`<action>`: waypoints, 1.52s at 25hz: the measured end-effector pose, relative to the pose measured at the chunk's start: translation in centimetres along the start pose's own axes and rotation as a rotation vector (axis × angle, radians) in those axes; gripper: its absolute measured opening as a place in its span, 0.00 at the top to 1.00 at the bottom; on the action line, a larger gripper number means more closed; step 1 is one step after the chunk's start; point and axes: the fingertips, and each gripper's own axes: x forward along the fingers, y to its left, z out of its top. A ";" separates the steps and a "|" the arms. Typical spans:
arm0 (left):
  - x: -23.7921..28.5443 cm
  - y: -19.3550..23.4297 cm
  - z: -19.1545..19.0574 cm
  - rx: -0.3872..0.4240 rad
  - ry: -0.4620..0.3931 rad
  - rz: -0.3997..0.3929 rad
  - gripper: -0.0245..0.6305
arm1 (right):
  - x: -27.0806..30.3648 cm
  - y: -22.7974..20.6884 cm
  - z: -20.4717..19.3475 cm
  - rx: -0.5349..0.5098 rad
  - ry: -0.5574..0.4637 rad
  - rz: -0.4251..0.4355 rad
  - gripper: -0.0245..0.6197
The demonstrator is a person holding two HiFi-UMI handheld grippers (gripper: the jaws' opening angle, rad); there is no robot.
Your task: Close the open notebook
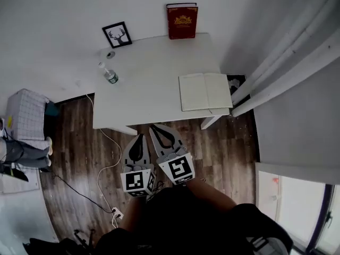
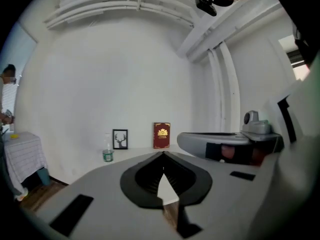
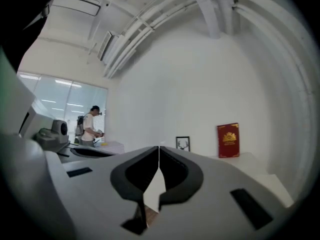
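The open notebook (image 1: 205, 91) lies flat with blank pages up, at the right front corner of the white table (image 1: 146, 84). Both grippers hang over the wooden floor just in front of the table's front edge, apart from the notebook and side by side. My left gripper (image 1: 141, 136) (image 2: 162, 154) is shut with nothing in it. To its right, my right gripper (image 1: 153, 126) (image 3: 159, 147) is also shut and empty, its tip just short of the table's edge. The notebook itself is not visible in either gripper view.
A red book (image 1: 182, 20) (image 2: 161, 135) (image 3: 228, 140) and a framed deer picture (image 1: 117, 34) lean on the wall behind the table. A water bottle (image 1: 110, 76) stands at its left. A cloth-covered stand (image 1: 24, 113), a cable (image 1: 101, 174) and a person (image 3: 90, 126) are to the left.
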 end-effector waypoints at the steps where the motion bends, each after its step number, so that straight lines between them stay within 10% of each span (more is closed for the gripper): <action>1: 1.9 -1.1 0.1 0.001 0.008 -0.041 0.96 | -0.2 -2.3 -0.4 0.003 0.012 -0.046 0.92; 9: 11.6 -10.5 -1.2 0.044 0.105 -0.345 0.96 | -4.1 -15.8 -3.4 0.052 0.107 -0.337 0.92; 26: 20.9 -17.1 -3.4 0.143 0.244 -0.791 0.96 | -7.2 -23.7 -6.7 0.106 0.248 -0.759 0.92; 38: 24.0 -26.1 -9.9 0.113 0.471 -0.788 0.96 | -12.7 -32.9 -13.9 0.397 0.303 -0.665 0.93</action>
